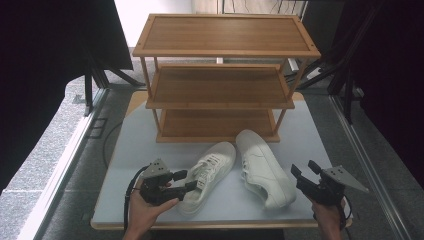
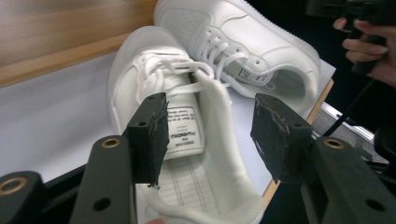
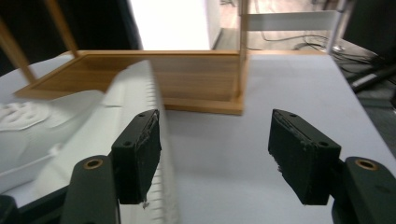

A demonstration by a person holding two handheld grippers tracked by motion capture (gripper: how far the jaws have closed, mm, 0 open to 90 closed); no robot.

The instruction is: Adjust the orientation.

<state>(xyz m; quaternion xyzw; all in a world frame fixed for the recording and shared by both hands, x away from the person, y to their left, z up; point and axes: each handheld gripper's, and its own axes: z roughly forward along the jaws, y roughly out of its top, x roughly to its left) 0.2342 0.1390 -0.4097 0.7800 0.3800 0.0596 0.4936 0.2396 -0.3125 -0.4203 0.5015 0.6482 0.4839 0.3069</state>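
Note:
Two white sneakers lie on the pale table (image 1: 135, 145) in front of a wooden shoe rack (image 1: 220, 90). The left sneaker (image 1: 210, 170) has its toe toward the rack. My left gripper (image 1: 186, 180) stands open at its heel. In the left gripper view its jaws (image 2: 208, 126) hover over the shoe's opening (image 2: 187, 186), with the collar's side wall between them and neither pad pressing on it. The right sneaker (image 1: 262, 167) lies beside it. To its right, my right gripper (image 1: 304, 168) is open and holds nothing (image 3: 215, 144); the shoe's sole edge (image 3: 154, 116) runs behind its left jaw.
The rack has three slatted shelves, all bare; its lowest shelf (image 3: 187, 79) sits on the table just beyond the shoes. The table's front edge (image 1: 220, 224) is close under both hands. Dark stands and cables surround the table on the floor.

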